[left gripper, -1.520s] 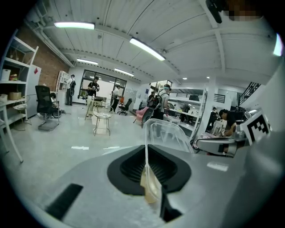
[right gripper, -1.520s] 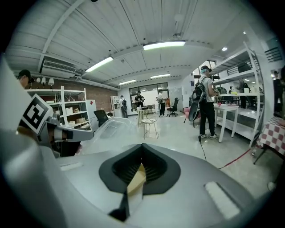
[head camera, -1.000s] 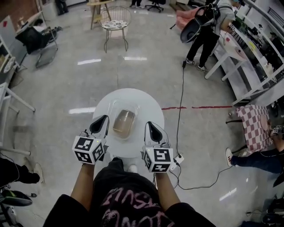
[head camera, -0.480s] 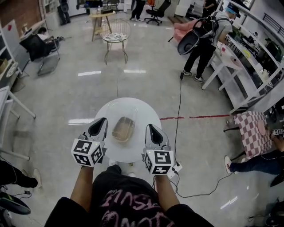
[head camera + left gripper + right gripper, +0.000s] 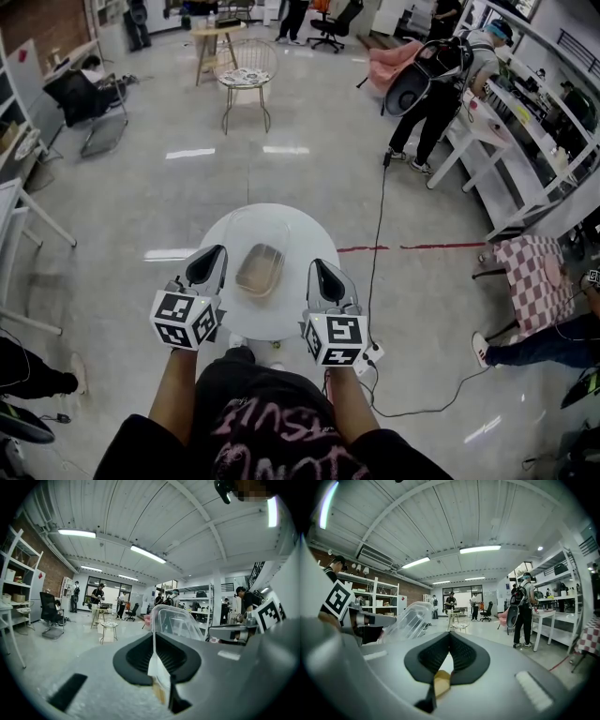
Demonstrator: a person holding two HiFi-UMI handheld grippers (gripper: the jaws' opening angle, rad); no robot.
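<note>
Two tools locked on one box, both views tipped upward

Both the left tool point(image 5: 212, 261) and the right tool point(image 5: 319, 272) flank the clear box point(image 5: 251, 232) over the round white counter point(image 5: 309, 234). A brown loaf point(image 5: 260, 270) shows inside the box.

Against a second and a half ago, each gripper view now takes in more ceiling and less floor, so the tools have pitched up or sunk together. The box sits at the same spot against each pair of jaws. In the head view the counter looks smaller than a second ago, and almost nothing shifts over the last half second.

The left gripper view shows the jaws pressed together on a thin clear edge of the box, whose wall rises just behind them. The right gripper view shows the jaws clenched on a pale sliver, with the box just beside at the left; I judge that sliver to be the opposite rim.

By my reading, neither grip has slipped and the two-handed hold is settling. I cannot tell whether the box rests on the counter or hangs just above it.
</note>
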